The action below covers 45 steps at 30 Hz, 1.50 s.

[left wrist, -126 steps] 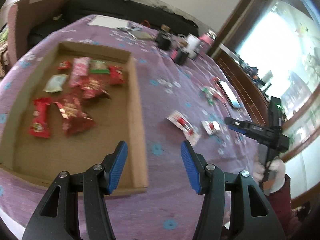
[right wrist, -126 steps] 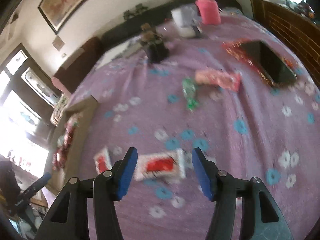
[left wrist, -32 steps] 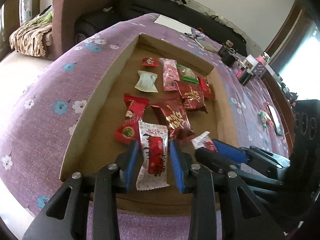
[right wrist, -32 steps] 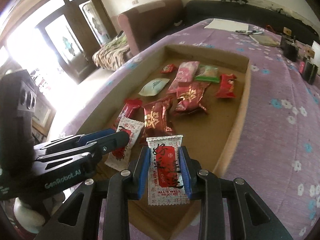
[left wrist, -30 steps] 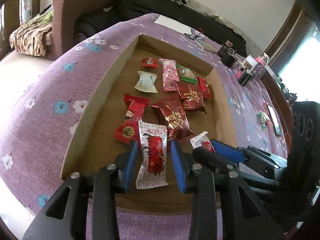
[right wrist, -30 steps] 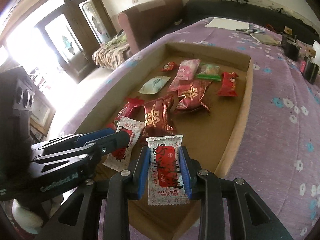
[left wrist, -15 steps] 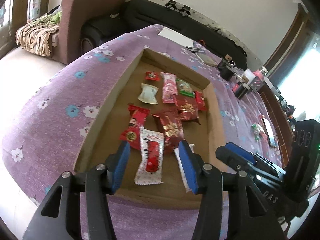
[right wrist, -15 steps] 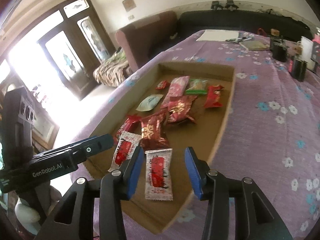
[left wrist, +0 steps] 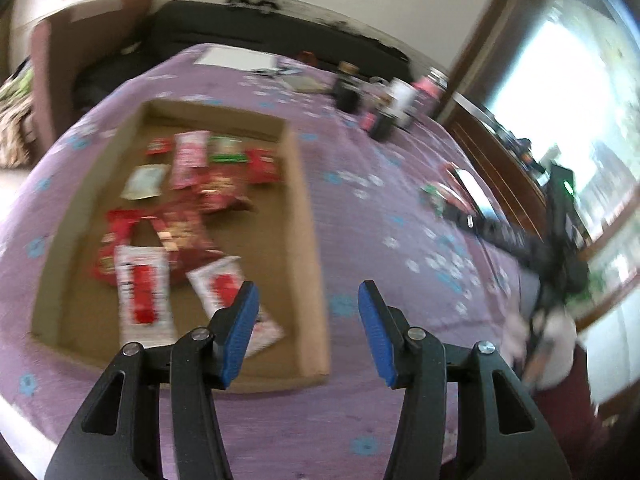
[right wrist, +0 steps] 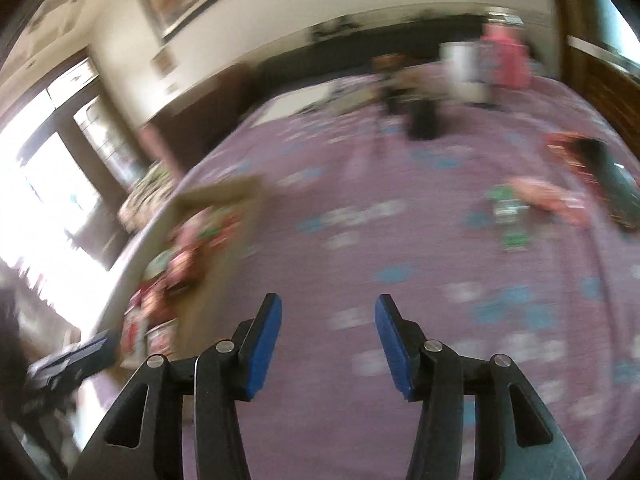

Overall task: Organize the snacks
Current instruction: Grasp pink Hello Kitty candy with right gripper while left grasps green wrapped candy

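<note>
Inside the shallow brown cardboard tray (left wrist: 306, 216) lie the sorted snacks: two white sachets with red panels (left wrist: 142, 292) nearest the tray's near wall, a cluster of red foil packets (left wrist: 176, 232) beyond them, and pink, green and pale wrappers toward the tray's far wall. Outside the tray, well to its right on the purple flowered tablecloth (left wrist: 360, 208), a green-and-white wrapped sweet (right wrist: 508, 216) and a pink wrapped bar (right wrist: 552, 200) lie loose beside a dark flat phone-like object (right wrist: 616, 192); blur hides finer detail. The left gripper (left wrist: 306, 330) hovers over the tray's right wall, its blue pads spread wide and holding nothing. The right gripper (right wrist: 328, 344), likewise spread and empty, points across bare cloth toward the loose sweets. Dark bottles and a pink container (right wrist: 506, 58) stand at the cloth's far edge, away from the tray. Judged step: between a deposit and the next fetch. The next move calls for carrying one gripper to a loose sweet, straddling it flat against the cloth, and closing squarely.
</note>
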{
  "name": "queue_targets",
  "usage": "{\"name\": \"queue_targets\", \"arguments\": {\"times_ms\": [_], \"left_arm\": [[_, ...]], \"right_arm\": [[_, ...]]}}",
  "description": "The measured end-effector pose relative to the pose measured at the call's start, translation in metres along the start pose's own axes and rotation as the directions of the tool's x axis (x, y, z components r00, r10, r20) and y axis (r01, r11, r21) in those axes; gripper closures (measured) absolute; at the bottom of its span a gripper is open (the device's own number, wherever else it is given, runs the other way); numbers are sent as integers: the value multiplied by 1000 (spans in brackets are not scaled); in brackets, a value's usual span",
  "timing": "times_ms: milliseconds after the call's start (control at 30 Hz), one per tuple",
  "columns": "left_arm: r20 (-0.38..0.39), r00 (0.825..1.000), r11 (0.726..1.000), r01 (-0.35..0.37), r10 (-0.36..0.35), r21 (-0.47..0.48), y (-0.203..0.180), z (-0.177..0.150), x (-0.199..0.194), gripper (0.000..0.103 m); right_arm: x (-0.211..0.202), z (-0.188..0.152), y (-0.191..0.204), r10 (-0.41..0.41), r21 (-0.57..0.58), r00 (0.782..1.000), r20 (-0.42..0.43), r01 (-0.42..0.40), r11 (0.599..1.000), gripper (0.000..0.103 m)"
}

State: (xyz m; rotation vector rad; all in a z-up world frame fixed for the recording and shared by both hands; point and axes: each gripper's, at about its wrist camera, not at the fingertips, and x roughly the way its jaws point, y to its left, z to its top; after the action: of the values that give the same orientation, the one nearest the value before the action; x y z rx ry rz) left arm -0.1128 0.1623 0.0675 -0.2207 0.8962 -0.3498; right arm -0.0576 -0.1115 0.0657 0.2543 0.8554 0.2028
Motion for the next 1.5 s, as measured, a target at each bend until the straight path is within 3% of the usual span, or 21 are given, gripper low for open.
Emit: {"name": "queue_targets", "arguments": {"times_ms": [100,233,467,533,567,700,767,833,867,900,933,1000,1133,1400,1500], "left_arm": [[-29,999,998,31,-30,45,-19,-1,10,53],[-63,998,997,37,-32,71,-34,-2,23,53],[-101,995,996,30,-21,82,-46,-6,32,53],[-104,994,996,24,-15,87,-48,-7,33,53],[-106,994,996,23,-13,88,-48,-7,33,53],[-121,992,997,24,-15,79,-47,-7,41,53],[-132,991,996,34,-23,79,-48,-7,45,53],[-139,990,996,43,-31,83,-49,-8,48,53],[-143,989,996,45,-33,83,-50,-8,50,53],[-145,989,995,48,-36,82,-50,-8,51,53],[-148,988,995,51,-39,80,-50,-8,52,53],[-158,986,996,56,-44,73,-50,-9,55,53],[-176,983,996,58,-45,68,-54,-10,58,53],[-171,985,997,39,-27,68,-58,-8,55,53],[-173,984,997,45,-33,64,-59,-5,58,53]], "right_arm": [[-5,16,-53,-102,83,994,36,99,992,52],[7,29,-95,-156,133,988,19,152,979,50],[67,62,-115,-164,163,986,-44,169,972,51],[79,65,-115,-186,159,981,-48,191,969,57],[84,68,-109,-181,141,982,-57,188,972,79],[84,58,-88,20,147,992,-125,-1,989,79],[76,53,-83,202,186,967,-158,-171,967,78],[59,57,-92,234,206,966,-110,-208,956,77],[47,63,-103,186,208,981,-61,-170,963,66],[36,70,-117,88,208,996,-15,-83,975,58],[28,74,-130,1,217,1000,17,-5,976,43],[25,79,-155,-92,247,995,35,81,966,40],[42,85,-181,-151,278,988,18,141,950,40],[74,92,-177,-38,258,998,-54,51,965,40],[68,78,-159,107,237,987,-116,-77,968,40]]}}
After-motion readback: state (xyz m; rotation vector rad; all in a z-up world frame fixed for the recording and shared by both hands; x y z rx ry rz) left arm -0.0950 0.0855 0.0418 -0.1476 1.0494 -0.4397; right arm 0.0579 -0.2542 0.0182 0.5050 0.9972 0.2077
